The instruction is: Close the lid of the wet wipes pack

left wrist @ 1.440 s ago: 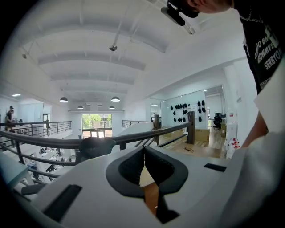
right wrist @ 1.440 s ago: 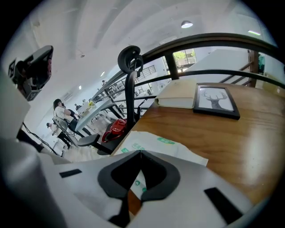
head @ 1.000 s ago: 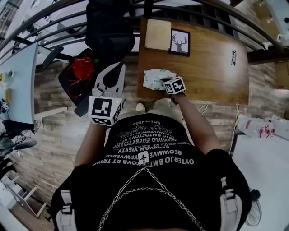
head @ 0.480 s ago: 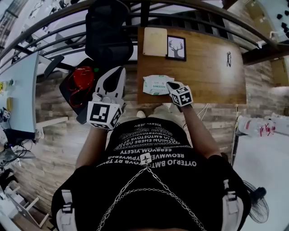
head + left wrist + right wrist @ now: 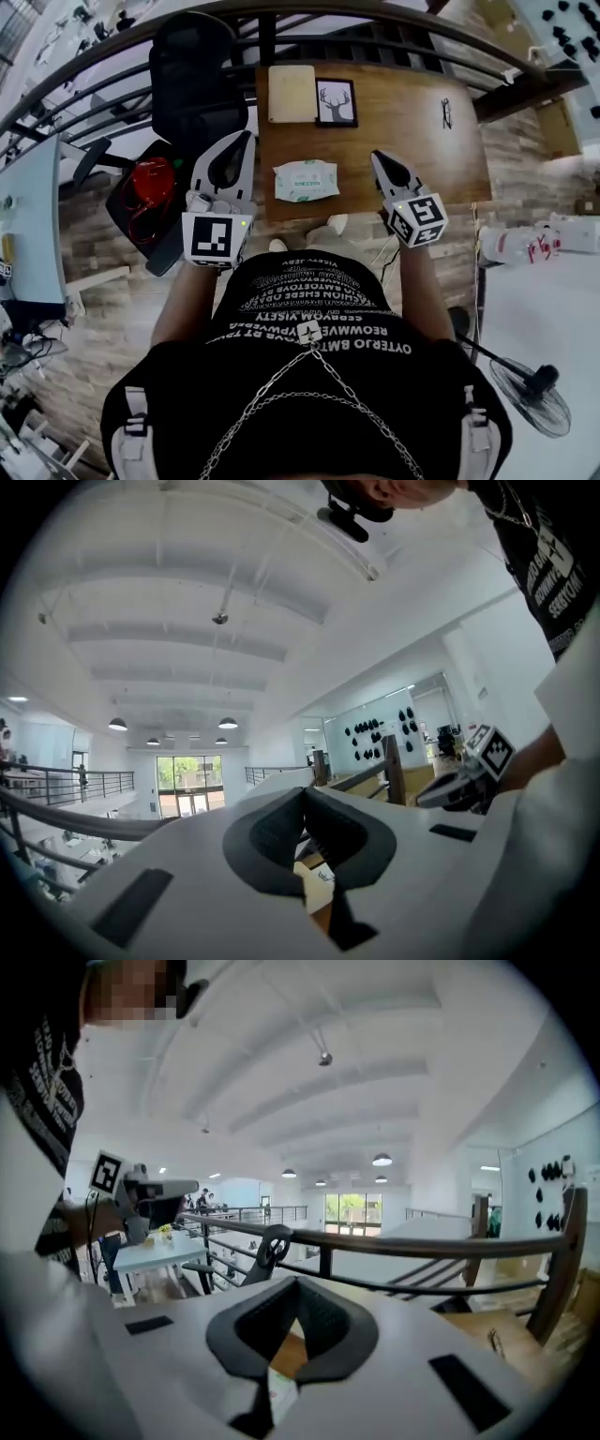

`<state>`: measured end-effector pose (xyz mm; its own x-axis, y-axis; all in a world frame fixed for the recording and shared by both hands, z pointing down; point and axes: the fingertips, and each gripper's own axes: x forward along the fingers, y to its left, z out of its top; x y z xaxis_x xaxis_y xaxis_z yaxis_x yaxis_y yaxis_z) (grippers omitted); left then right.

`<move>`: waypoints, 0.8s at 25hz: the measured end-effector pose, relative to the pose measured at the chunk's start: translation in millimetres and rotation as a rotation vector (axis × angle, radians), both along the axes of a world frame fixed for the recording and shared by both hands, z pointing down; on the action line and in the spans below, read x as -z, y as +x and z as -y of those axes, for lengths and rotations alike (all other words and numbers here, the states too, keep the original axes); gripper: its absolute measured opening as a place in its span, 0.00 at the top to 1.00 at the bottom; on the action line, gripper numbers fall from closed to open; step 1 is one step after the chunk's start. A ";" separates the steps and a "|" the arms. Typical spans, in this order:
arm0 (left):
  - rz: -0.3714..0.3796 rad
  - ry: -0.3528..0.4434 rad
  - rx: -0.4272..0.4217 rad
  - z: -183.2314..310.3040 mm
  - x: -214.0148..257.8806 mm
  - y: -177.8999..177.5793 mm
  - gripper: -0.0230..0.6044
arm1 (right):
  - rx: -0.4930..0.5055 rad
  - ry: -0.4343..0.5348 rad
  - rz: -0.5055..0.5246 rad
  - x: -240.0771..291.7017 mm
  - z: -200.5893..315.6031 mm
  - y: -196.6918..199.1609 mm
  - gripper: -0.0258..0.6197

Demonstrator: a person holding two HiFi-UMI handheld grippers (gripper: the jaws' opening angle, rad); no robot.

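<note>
Wood everywhere in the head view: plank floor from nine to three o'clock, and a brown table at twelve o'clock. Bears the pack near its six o'clock edge, left of centre.

Person at six o'clock, in a black shirt with white print and a chain across the chest, forearms reaching toward twelve. Black chair at eleven o'clock, just beside the table's nine o'clock edge. Red thing low at seven o'clock of the chair, too tangled to name. Fan at four o'clock, on a paler stretch of floor, well apart from the table.

Left gripper at ten o'clock of the pack, overlapping the table's nine o'clock edge in the head view, apart from the pack. Clenched, pads tip to tip in its own view, nothing between. Right gripper at two o'clock of the pack, likewise apart from it. Clenched too and empty, pads pressed together in its own view.

Pack: white, lying flat with a green label up, between the two grippers and touching neither. Deer picture at one o'clock of the pack, near the table's twelve o'clock edge. Pale board just beside the picture, at nine o'clock of it. Small black thing at three o'clock of the picture, well apart, too small to name.
</note>
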<state>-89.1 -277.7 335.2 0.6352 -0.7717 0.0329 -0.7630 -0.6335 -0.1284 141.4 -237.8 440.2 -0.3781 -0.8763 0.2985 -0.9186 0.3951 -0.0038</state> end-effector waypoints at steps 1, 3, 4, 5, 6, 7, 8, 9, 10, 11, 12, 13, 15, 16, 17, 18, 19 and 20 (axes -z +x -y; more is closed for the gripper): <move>0.004 0.003 -0.013 0.5 -0.4 7.1 0.92 | -0.006 0.042 -0.008 19.6 -1.5 3.2 0.94; 0.009 -0.003 -0.036 -0.3 -2.9 18.9 0.92 | -0.009 0.112 -0.003 53.1 -6.5 6.7 0.94; 0.015 -0.010 -0.042 -1.9 -4.3 22.5 0.92 | -0.004 0.137 0.011 65.9 -10.0 6.5 0.94; 0.024 -0.016 -0.044 -3.2 -4.4 25.7 0.92 | 0.004 0.156 0.024 77.0 -12.7 6.3 0.94; 0.031 -0.019 -0.044 -3.8 -3.0 29.5 0.92 | 0.013 0.173 0.027 86.8 -14.5 7.2 0.94; 0.033 -0.020 -0.042 -3.6 -0.8 34.3 0.92 | 0.020 0.187 0.021 95.0 -15.6 9.5 0.94; 0.032 -0.022 -0.040 -3.0 1.2 39.7 0.92 | 0.026 0.196 0.006 100.7 -16.2 12.7 0.94; 0.031 -0.029 -0.038 -2.3 2.2 45.2 0.92 | 0.030 0.200 -0.013 103.6 -16.3 16.3 0.94; 0.029 -0.038 -0.038 -1.8 2.1 50.8 0.92 | 0.033 0.200 -0.029 104.2 -16.3 20.2 0.94; 0.025 -0.045 -0.042 -1.7 2.0 57.1 0.92 | 0.035 0.196 -0.038 103.5 -16.2 24.4 0.94; 0.020 -0.047 -0.051 -1.3 2.6 64.7 0.92 | 0.037 0.191 -0.040 102.8 -15.8 28.9 0.94; 0.014 -0.045 -0.061 0.0 3.9 73.5 0.92 | 0.040 0.190 -0.038 102.8 -14.8 33.9 0.94; 0.010 -0.045 -0.066 3.5 6.0 92.7 0.92 | 0.047 0.187 -0.032 102.9 -12.9 44.7 0.94; 0.011 -0.050 -0.060 3.3 6.4 101.8 0.92 | 0.053 0.181 -0.027 101.8 -13.7 50.2 0.94; 0.007 -0.055 -0.054 1.8 7.3 110.0 0.92 | 0.061 0.174 -0.021 100.8 -15.0 55.5 0.94; 0.001 -0.059 -0.050 0.0 8.9 117.4 0.92 | 0.071 0.169 -0.018 100.6 -15.7 60.6 0.94; -0.004 -0.059 -0.047 -1.3 10.8 123.8 0.92 | 0.081 0.167 -0.017 101.3 -15.3 65.3 0.94; -0.004 -0.056 -0.042 -1.7 12.5 129.4 0.92 | 0.092 0.169 -0.017 103.2 -13.7 70.0 0.94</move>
